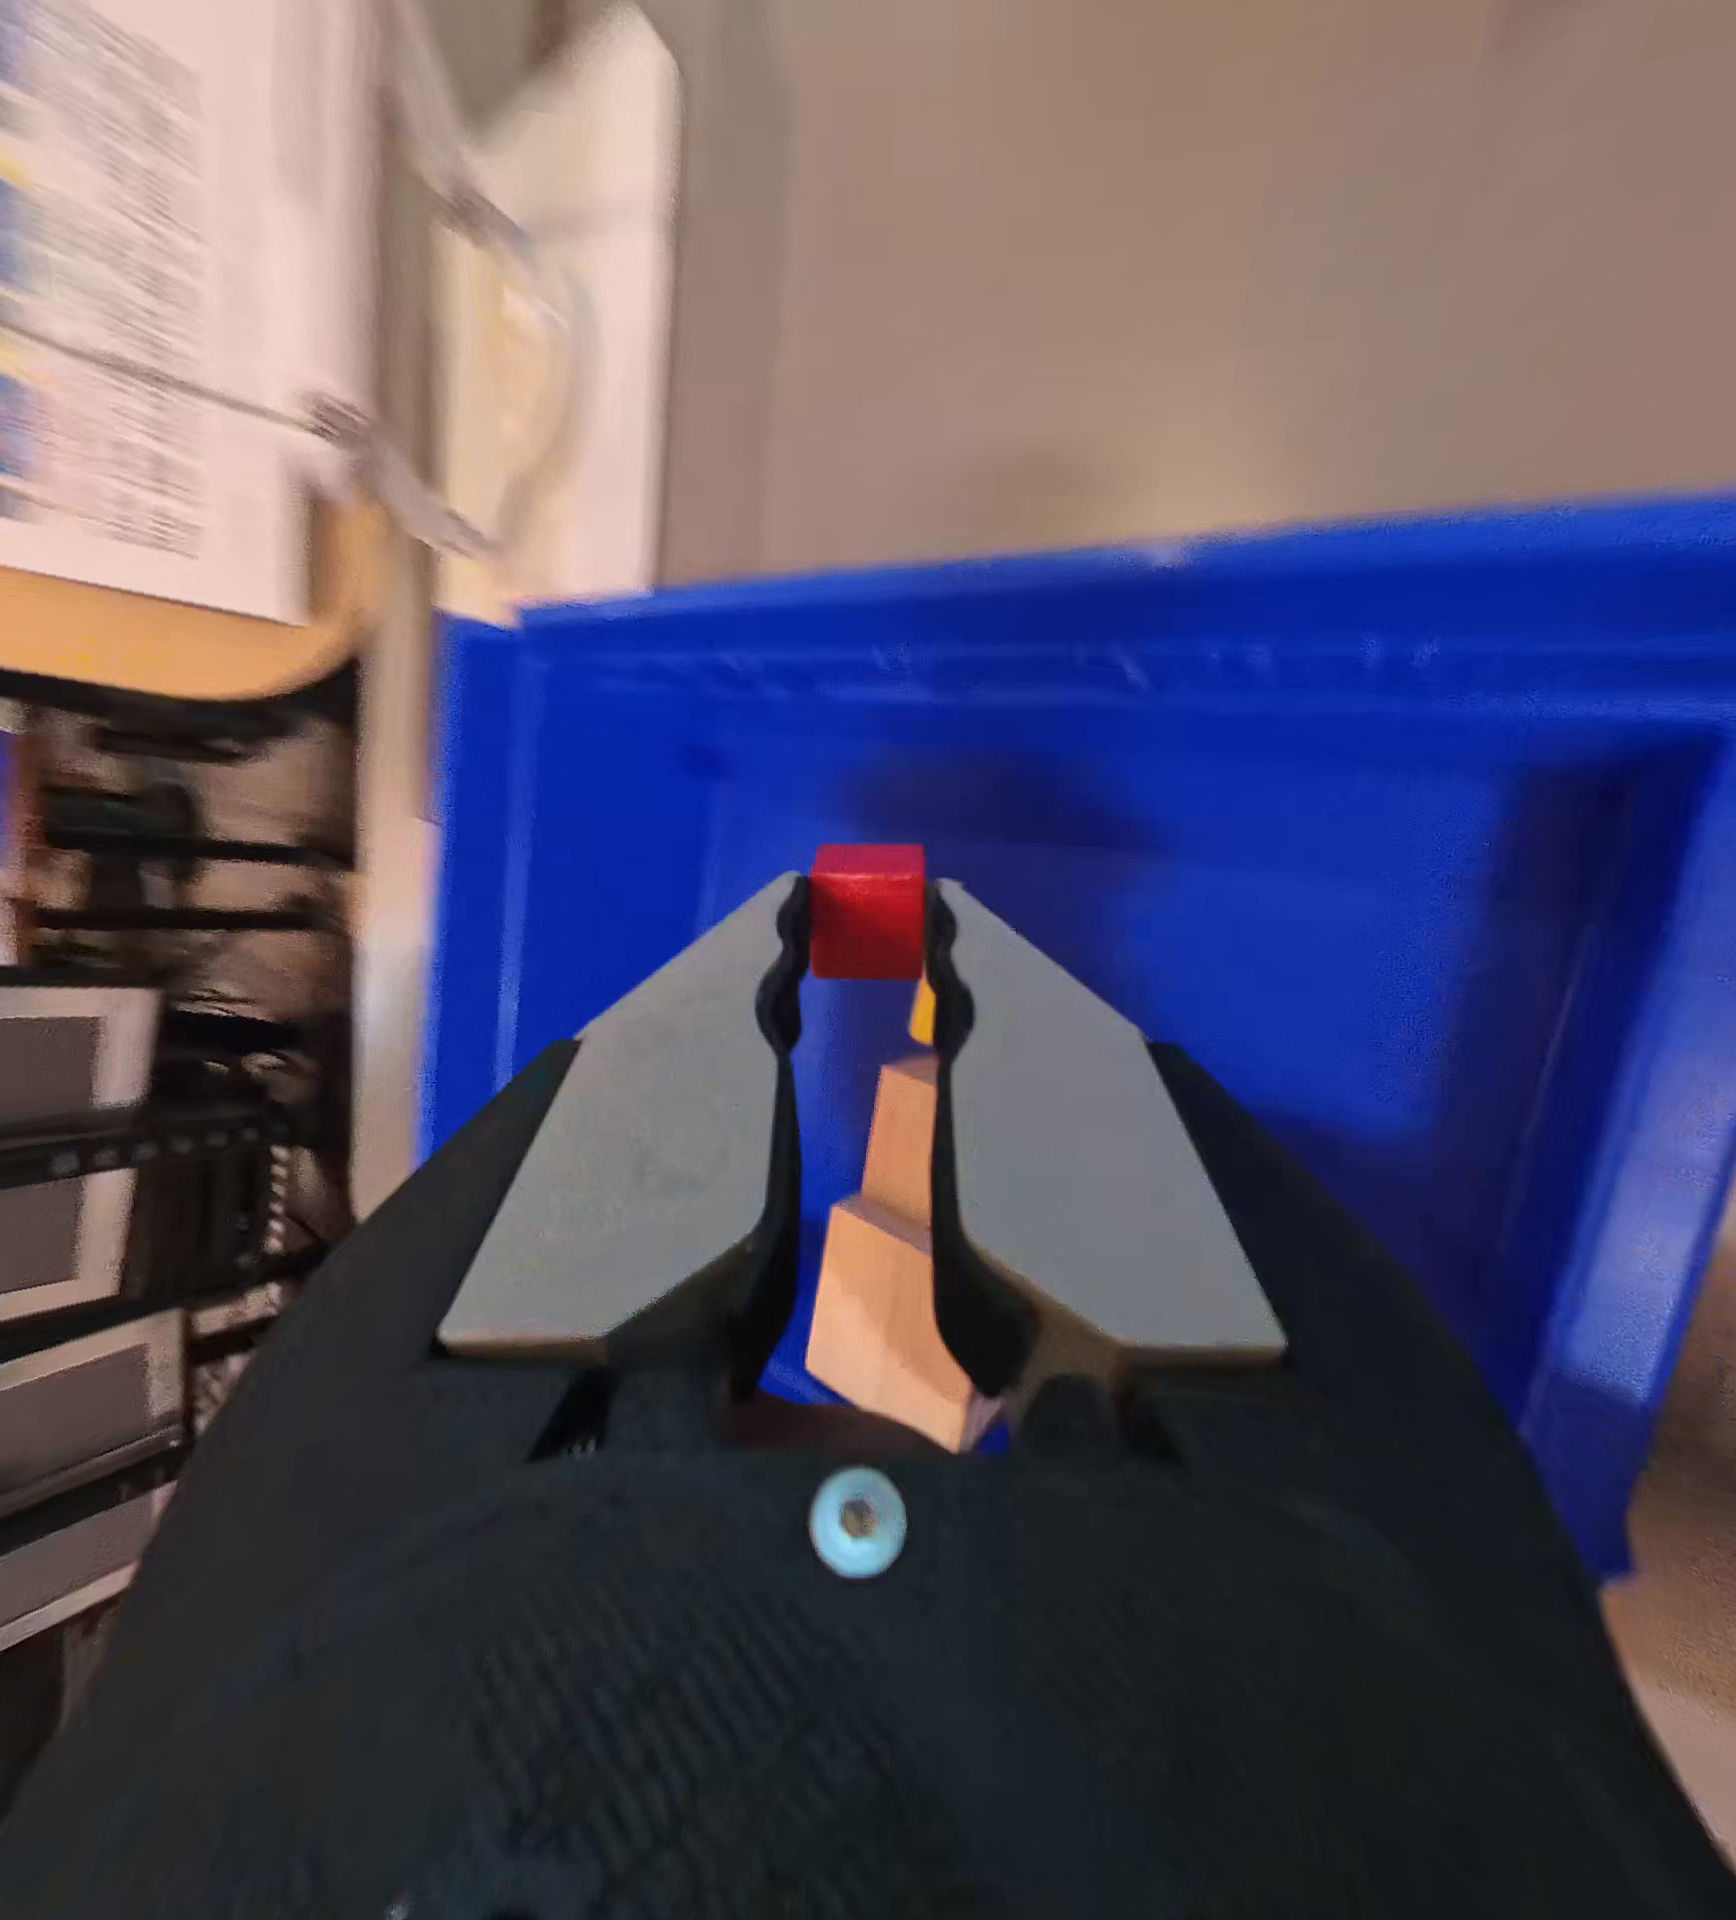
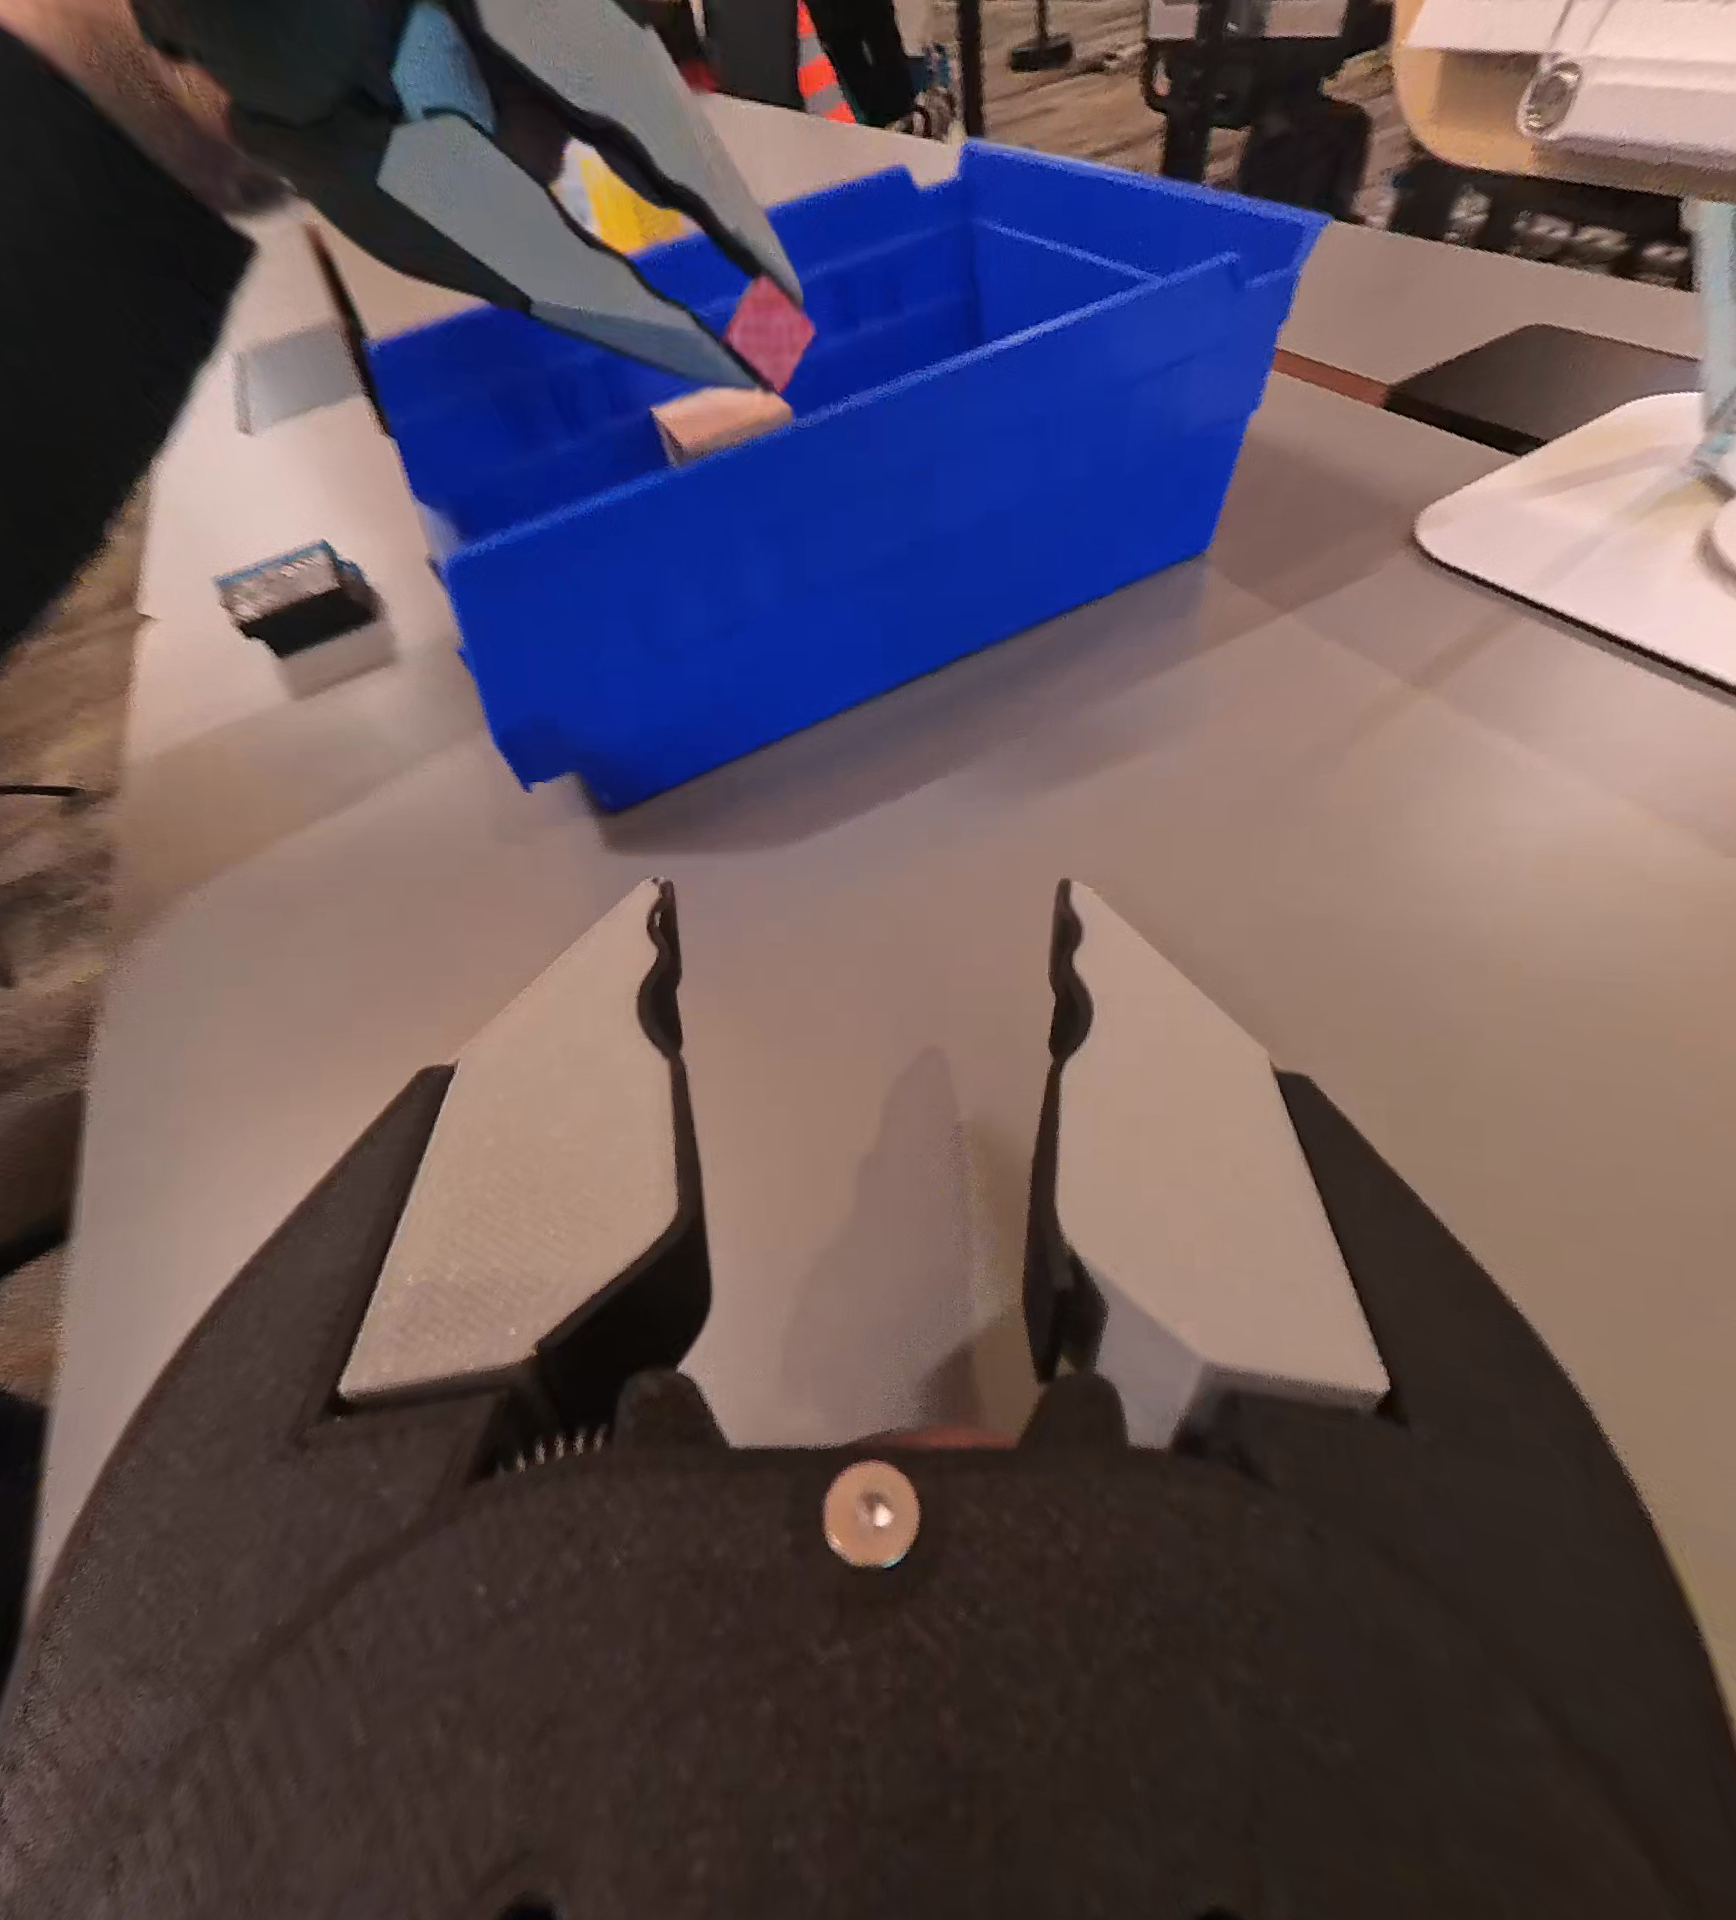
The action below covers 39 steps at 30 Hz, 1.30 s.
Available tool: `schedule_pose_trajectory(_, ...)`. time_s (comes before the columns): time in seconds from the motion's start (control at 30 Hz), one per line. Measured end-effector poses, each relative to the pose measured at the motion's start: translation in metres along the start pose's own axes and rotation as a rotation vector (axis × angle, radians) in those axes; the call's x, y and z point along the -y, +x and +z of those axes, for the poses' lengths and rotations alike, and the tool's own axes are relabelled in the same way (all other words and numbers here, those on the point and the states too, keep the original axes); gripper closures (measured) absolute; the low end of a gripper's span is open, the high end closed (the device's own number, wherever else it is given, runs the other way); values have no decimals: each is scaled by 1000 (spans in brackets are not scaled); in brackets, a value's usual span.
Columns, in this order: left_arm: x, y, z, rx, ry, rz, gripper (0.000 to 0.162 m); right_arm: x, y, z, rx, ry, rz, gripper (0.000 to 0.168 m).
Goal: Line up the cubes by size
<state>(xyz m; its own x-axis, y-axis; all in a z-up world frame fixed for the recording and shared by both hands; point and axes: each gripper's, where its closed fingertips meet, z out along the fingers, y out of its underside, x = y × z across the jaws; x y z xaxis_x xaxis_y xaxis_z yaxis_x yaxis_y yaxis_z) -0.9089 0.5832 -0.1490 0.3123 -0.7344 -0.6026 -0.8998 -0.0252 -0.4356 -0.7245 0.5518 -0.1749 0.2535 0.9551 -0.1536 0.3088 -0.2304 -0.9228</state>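
Red cube [image 1: 866, 914] | pinched at left claw [image 1: 866, 925] tips | above blue bin [image 1: 1363, 831]

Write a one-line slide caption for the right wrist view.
Open right tool waits over the grey table while the left tool carries a red cube above the blue bin.

Your left claw [image 1: 866, 914] pinches a small red cube [image 1: 866, 912] between its fingertips, one tip against each side of the cube. Beyond and around the claw sits a blue bin [image 1: 1363, 831], its inside wall facing you. In the gap between the fingers, nearer than the red cube, you see pale wooden blocks [image 1: 890, 1278] stepping up in size toward you, with a sliver of yellow [image 1: 924, 1010] just under the cube. Left of the claw, everything is blurred.
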Motion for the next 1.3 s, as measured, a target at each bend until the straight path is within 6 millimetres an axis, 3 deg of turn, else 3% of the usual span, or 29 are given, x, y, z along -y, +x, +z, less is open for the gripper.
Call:
schedule_pose_trajectory(0.1, 42, -4, -41, 185, 262, -83, 142, 9, -14, -5, 104, 38, 41, 98)
schedule_pose_trajectory(0.23, 83, 19, -73, 335, 443, -97, 143, 19, -28, -13, 208, 82, 47, 99)
schedule_pose_trajectory(0.5, 154, 84, -76, 449, 543, 21, 143, 29, -36, -24, 303, 130, 81, 101)
schedule_pose_trajectory(0.57, 167, 91, -74, 436, 579, 49, 143, 32, -40, -27, 330, 148, 86, 102)
schedule_pose_trajectory(0.7, 179, 96, -73, 419, 626, 65, 143, 33, -45, -29, 352, 151, 66, 102)
schedule_pose_trajectory(0.93, 166, 93, -66, 425, 597, 71, 143, 35, -53, -31, 383, 157, 65, 103)
schedule_pose_trajectory(1.17, 164, 98, -50, 424, 514, 137, 143, 37, -64, -32, 427, 169, 65, 119)
schedule_pose_trajectory(1.3, 164, 103, -36, 418, 428, 184, 143, 35, -67, -28, 440, 158, 105, 109)
